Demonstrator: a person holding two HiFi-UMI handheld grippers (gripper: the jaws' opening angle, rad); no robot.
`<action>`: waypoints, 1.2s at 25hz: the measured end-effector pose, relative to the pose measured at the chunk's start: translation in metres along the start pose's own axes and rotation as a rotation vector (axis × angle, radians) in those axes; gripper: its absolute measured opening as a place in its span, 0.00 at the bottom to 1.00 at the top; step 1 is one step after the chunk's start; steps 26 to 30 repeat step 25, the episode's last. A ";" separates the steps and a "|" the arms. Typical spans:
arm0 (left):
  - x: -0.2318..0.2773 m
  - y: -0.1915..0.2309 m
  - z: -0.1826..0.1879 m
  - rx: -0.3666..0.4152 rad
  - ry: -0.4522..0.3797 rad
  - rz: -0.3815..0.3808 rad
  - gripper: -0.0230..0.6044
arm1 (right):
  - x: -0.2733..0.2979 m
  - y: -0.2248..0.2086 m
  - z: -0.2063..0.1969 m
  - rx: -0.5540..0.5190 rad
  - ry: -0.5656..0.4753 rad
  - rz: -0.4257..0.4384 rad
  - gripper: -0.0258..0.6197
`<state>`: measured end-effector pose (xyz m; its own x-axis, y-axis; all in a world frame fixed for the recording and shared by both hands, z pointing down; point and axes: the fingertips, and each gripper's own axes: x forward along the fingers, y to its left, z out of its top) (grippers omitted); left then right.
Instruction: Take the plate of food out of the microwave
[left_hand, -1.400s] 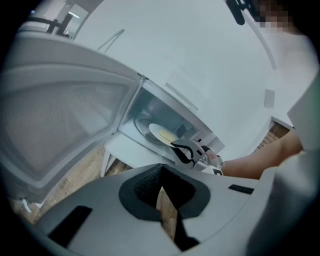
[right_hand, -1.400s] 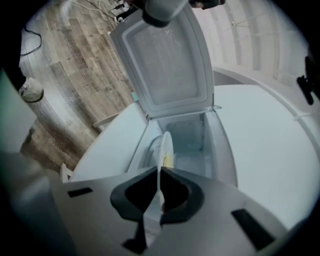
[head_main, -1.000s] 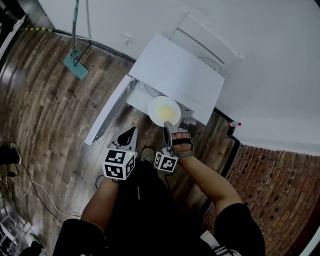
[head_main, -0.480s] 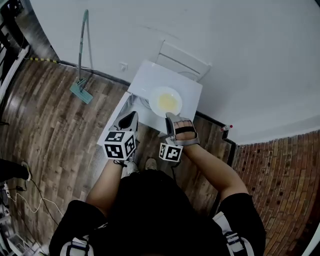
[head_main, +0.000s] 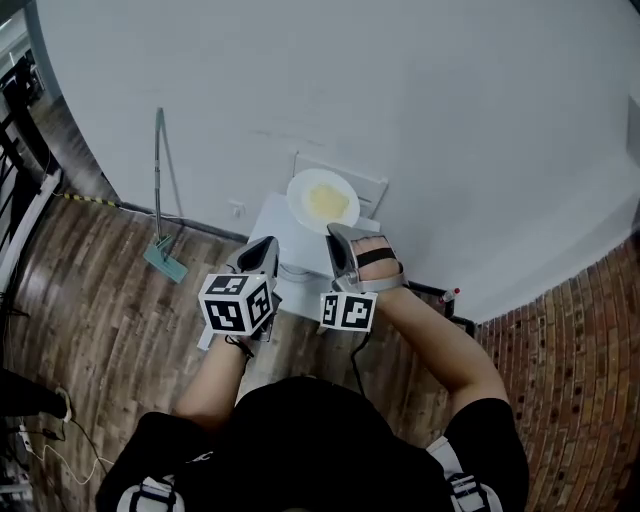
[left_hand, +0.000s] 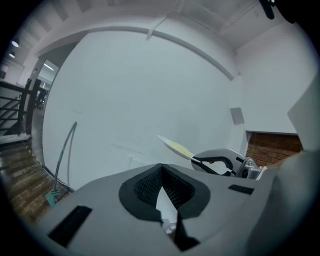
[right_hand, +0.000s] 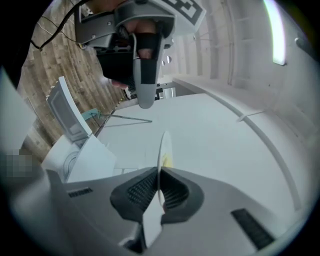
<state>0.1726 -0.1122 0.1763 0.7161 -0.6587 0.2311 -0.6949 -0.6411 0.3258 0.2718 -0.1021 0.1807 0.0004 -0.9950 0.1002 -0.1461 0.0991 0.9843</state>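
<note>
A white plate (head_main: 323, 200) with pale yellow food on it hangs in the air above the white microwave (head_main: 277, 222), near the wall. My right gripper (head_main: 335, 233) is shut on the plate's near rim. In the right gripper view the plate (right_hand: 164, 146) stands edge-on between the pads of this gripper (right_hand: 159, 176). My left gripper (head_main: 264, 247) is beside it on the left, shut, with nothing in it. In the left gripper view its pads (left_hand: 161, 169) meet, and the plate (left_hand: 175, 147) and the right gripper (left_hand: 220, 161) show beyond them.
The microwave (right_hand: 91, 159) stands on the wooden floor against the white wall, with its door (right_hand: 67, 116) swung open to the left. A mop (head_main: 160, 248) leans on the wall further left. A brick wall (head_main: 575, 330) runs along the right.
The plate has risen from just outside the microwave's opening to well above its top, carried by the right gripper. The left gripper has risen alongside it.
</note>
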 end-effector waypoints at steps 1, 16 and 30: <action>0.002 -0.005 0.005 0.009 -0.006 -0.004 0.03 | 0.000 -0.009 -0.003 -0.003 0.001 -0.009 0.08; 0.020 -0.039 0.004 0.168 -0.004 0.023 0.03 | 0.004 -0.013 -0.038 -0.025 0.056 0.046 0.08; 0.024 -0.041 0.003 0.214 -0.002 0.011 0.03 | 0.014 -0.006 -0.043 -0.010 0.075 0.082 0.08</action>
